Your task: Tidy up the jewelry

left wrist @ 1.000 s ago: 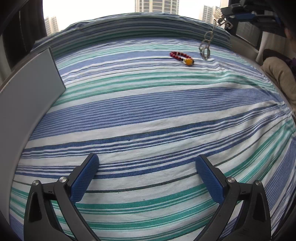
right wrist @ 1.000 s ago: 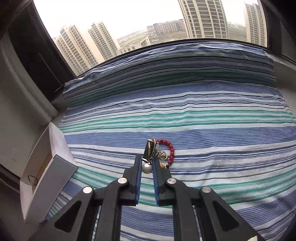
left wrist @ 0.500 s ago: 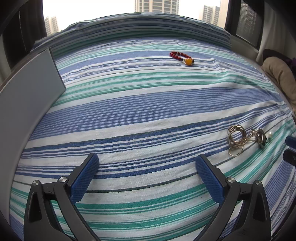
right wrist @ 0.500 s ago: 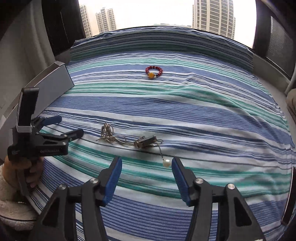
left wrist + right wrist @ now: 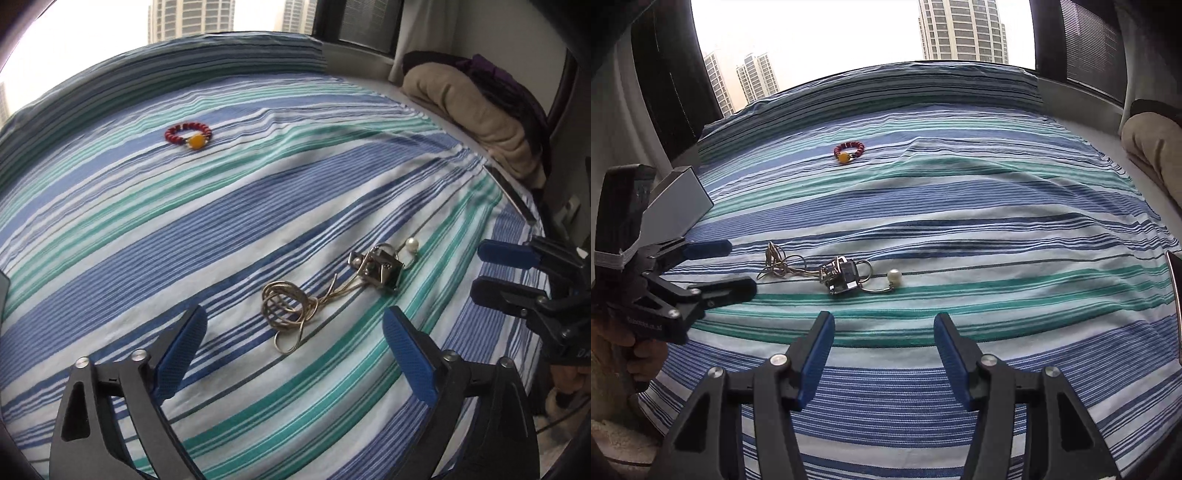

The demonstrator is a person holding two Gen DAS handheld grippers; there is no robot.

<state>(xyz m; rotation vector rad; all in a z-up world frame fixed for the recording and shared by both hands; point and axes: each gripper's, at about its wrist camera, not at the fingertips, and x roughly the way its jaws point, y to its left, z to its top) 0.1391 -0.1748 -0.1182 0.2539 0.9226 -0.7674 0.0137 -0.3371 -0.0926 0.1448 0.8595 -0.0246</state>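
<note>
A gold chain necklace (image 5: 288,310) with a silver clasp piece (image 5: 376,269) and a pearl (image 5: 412,244) lies loose on the striped bedsheet (image 5: 221,229). My left gripper (image 5: 294,312) hovers over the coiled chain, jaws closing, pads clear of it. My right gripper (image 5: 883,319) stands open just short of the clasp piece (image 5: 842,278), with nothing between its fingers. From the right wrist view, the left gripper (image 5: 742,266) reaches in beside the chain (image 5: 775,264). A red bead bracelet (image 5: 188,133) with an amber bead lies farther back.
A grey box lid (image 5: 677,203) stands at the bed's left edge. A folded beige blanket (image 5: 476,110) with dark clothes lies at the far right. A window with tower blocks is behind the striped bolster (image 5: 886,88). A hand (image 5: 639,354) holds the left gripper's handle.
The right gripper carried the necklace over from beside the bracelet, laid it on the sheet and opened. The left gripper swung right over the chain, its jaws narrower than before.
</note>
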